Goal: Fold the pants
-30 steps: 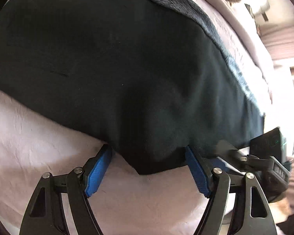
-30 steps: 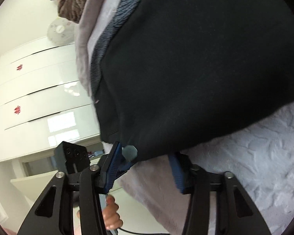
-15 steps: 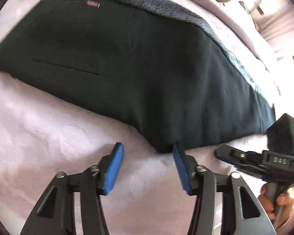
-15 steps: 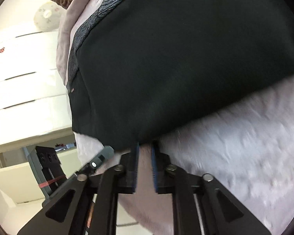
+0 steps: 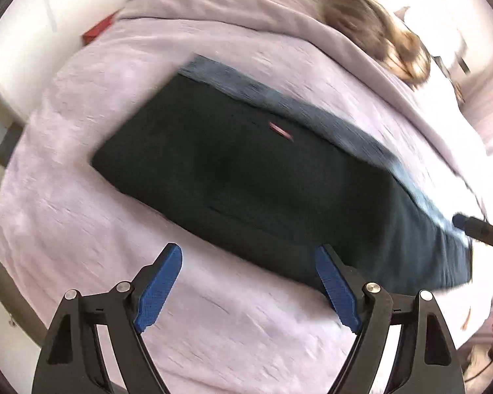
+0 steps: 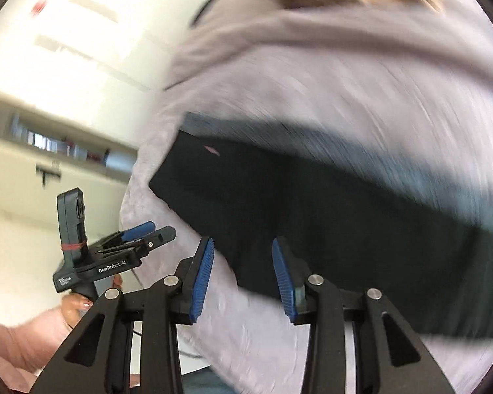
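The dark pants lie folded in a long flat band on the pale lilac bedspread, with a small pink label on top and a grey-blue waistband edge along the far side. My left gripper is open and empty, held above the bedspread just short of the pants' near edge. My right gripper is open and empty over the near edge of the pants. The left gripper also shows in the right wrist view, off the bed's side. The right gripper's tip shows at the right in the left wrist view.
A brown blanket lies at the head of the bed. A red object sits by the bed's far left corner. White cupboards stand beside the bed. The view is blurred by motion.
Both grippers have let go of the pants and pulled back and up from the bed. The right gripper, nearly closed half a second ago, has opened. The pants now lie flat.
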A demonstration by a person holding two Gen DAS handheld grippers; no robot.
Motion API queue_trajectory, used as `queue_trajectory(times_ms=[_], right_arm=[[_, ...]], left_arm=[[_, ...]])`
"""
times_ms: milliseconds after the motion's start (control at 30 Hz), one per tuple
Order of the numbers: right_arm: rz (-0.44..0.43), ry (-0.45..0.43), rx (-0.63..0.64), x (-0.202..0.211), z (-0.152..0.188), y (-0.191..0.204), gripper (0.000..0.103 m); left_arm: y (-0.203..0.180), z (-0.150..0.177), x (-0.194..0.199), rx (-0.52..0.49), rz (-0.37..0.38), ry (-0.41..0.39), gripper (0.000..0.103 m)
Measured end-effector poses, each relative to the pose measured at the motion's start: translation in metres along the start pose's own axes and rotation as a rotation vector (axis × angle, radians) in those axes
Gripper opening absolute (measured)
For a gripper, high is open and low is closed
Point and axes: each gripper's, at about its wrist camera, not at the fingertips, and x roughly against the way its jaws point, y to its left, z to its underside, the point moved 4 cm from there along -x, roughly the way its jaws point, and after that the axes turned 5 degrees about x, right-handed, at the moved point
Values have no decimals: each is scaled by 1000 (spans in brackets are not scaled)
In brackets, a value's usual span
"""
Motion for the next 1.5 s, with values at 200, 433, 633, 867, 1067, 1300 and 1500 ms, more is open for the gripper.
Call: queue_trajectory(times_ms=[200, 433, 633, 867, 1067, 1300, 1500], right_arm=[[-89, 84, 188, -86, -104, 49, 42], [-6, 210, 313, -203, -158, 60, 42], [28, 290, 345, -245, -167, 60, 38], [-158, 276, 447, -217, -166, 108, 3], [35, 307, 340, -268, -168, 71, 8], [62, 132, 149, -178, -153, 44, 23], [149, 123, 9, -135, -85, 9, 23]], left_arm=[[60, -37, -32, 130, -20, 15, 84], [80, -57, -71, 193, 20, 39, 84], [78, -66, -82, 221, 44, 8, 84], [89, -61, -62, 236, 36, -60, 67], [89, -69, -61, 187, -76, -89, 67], [60, -104, -39, 80, -72, -134, 68], [-3, -143, -74, -105, -40, -136, 77]])
